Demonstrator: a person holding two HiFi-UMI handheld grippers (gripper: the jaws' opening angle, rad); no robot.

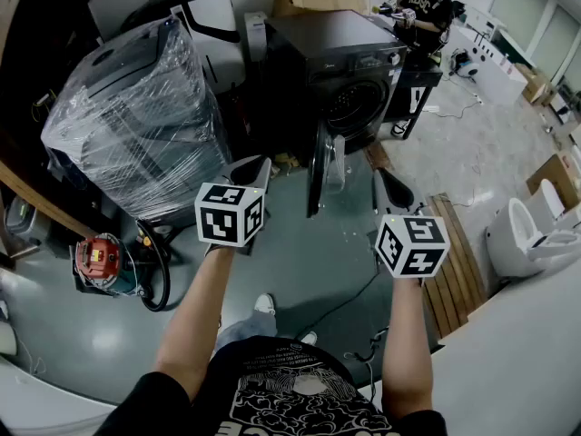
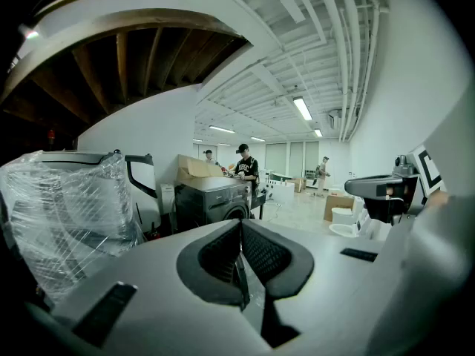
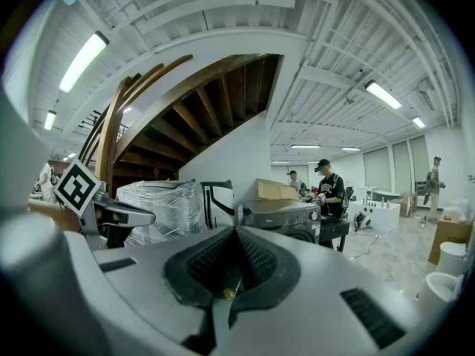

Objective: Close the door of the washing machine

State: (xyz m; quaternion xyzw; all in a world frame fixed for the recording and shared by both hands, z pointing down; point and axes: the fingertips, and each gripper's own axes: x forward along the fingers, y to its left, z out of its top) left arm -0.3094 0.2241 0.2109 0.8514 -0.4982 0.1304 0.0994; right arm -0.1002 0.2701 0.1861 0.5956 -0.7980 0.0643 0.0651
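The jaws of the left gripper (image 1: 252,169) are pressed together and hold nothing. The door (image 1: 318,166) of the washer (image 1: 349,62) hangs wide open, sticking out toward the person between the two grippers, and neither seems to touch it. The jaws of the right gripper (image 1: 392,189) are closed and empty too, so the whole push is left to do.

Free: bare floor (image 1: 290,243), near to middle, up to the far washing machine (image 1: 345,53). Obstacles: its door (image 1: 318,171), swung out edge-on, centre; plastic-wrapped appliance (image 1: 136,125), left; wooden slats (image 1: 454,243) and toilet (image 1: 531,234), right.
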